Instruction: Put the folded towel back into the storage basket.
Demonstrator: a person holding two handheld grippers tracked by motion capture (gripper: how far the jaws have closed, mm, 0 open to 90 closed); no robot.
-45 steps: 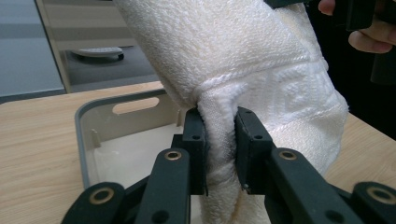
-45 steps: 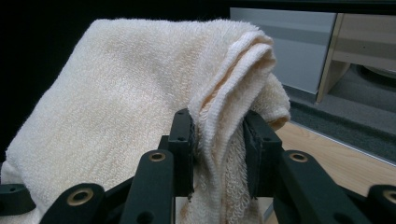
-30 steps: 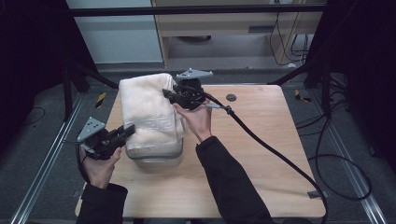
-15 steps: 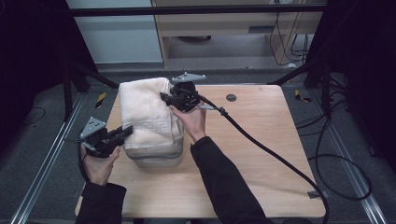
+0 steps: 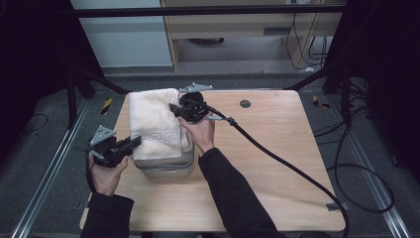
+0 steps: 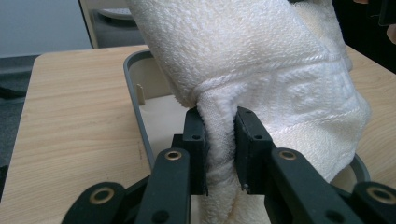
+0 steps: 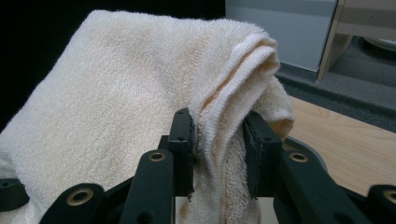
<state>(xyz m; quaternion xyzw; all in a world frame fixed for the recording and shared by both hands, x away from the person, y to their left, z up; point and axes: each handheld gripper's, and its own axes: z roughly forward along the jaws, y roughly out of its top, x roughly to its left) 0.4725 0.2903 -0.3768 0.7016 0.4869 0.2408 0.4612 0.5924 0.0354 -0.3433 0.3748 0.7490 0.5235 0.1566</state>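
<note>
A folded cream towel (image 5: 153,124) is held above a grey plastic bin (image 5: 166,168) on the wooden table (image 5: 267,163). My left gripper (image 5: 132,142) is shut on the towel's near left edge; in the left gripper view its jaws pinch a thick fold of the towel (image 6: 280,79) over the bin's rim (image 6: 137,116). At the far right corner my right gripper (image 5: 174,108) is shut on the towel, and the right gripper view shows the layered hem of the towel (image 7: 116,107) squeezed between its jaws. The towel hides most of the bin's inside.
A thick black cable (image 5: 282,158) trails from the right gripper across the table to its near right edge. A dark round hole (image 5: 244,103) marks the table's far side. Metal rails (image 5: 44,173) run along the floor on the left.
Both grippers have carried the towel a little toward the near side and lower over the bin. The grips on the towel are unchanged.
</note>
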